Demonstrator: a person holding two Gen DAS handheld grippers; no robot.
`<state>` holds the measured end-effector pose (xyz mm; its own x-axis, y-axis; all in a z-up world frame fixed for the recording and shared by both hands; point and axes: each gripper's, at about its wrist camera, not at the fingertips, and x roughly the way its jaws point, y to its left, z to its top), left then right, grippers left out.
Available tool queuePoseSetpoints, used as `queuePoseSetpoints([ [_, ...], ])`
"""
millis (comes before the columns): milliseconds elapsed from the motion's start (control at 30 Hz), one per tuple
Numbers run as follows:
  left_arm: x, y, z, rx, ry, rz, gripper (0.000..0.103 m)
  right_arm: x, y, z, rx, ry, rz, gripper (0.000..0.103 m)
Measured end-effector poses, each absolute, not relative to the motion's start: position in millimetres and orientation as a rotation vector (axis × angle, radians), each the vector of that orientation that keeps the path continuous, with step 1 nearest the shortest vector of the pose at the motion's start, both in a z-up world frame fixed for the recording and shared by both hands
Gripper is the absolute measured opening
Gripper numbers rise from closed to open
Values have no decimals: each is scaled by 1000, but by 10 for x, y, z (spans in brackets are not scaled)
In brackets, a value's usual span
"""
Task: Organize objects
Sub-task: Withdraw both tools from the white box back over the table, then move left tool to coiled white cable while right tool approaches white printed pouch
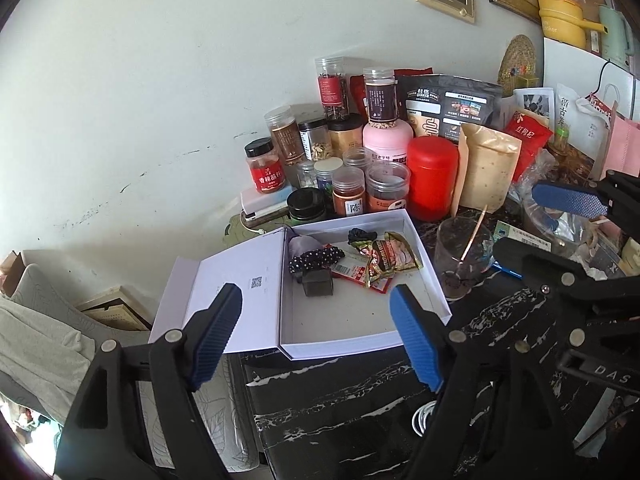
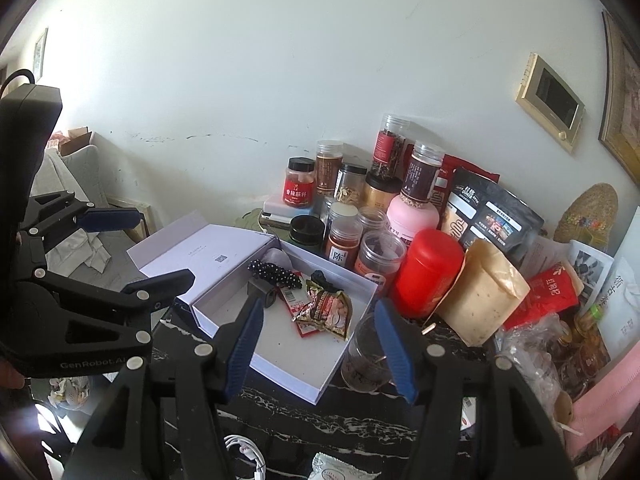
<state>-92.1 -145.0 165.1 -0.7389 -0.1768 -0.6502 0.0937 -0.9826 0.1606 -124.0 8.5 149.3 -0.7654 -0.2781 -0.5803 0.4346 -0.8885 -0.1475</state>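
An open white box (image 1: pixel 352 312) (image 2: pixel 288 352) lies on the black marble table, its lid (image 1: pixel 236 284) folded out to the left. Inside lie a snack packet (image 1: pixel 390 258) (image 2: pixel 328 312), a polka-dot scrunchie (image 1: pixel 316 258) (image 2: pixel 276 274), a black hair tie (image 1: pixel 362 236), a small dark cube (image 1: pixel 318 284) and a red-and-white sachet (image 1: pixel 352 272). My left gripper (image 1: pixel 316 336) (image 2: pixel 136 250) hovers open over the box's near-left corner, holding nothing. My right gripper (image 2: pixel 320 348) (image 1: pixel 548 224) hangs open above the box's right wall, also with nothing in it.
A glass cup (image 1: pixel 464 256) (image 2: pixel 364 356) with a stick stands right of the box. Behind it crowd several jars, a red canister (image 1: pixel 432 178) and a kraft pouch (image 1: pixel 486 172) against the wall. A grey sofa (image 1: pixel 36 332) lies left of the table; a white cable (image 2: pixel 244 446) lies near the front.
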Motion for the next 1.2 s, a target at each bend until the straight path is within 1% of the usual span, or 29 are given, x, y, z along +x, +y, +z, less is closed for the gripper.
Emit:
queuePoseSetpoints([
  [267,-542,-1250,1477,1104,-144,-2831,77,-885,233,1320,817,380,-2612,61],
  [633,-143,-1031,1246,1135,-131,-2857,81,-495,398,1049,851,371,-2605,61],
  [900,-50,-944,992,1188,-77,-2872,85,-391,536,754,923,348,-2599,61],
  [1200,-42,-874,638,1237,-20,-2896,85,-364,694,403,1007,307,-2587,61],
])
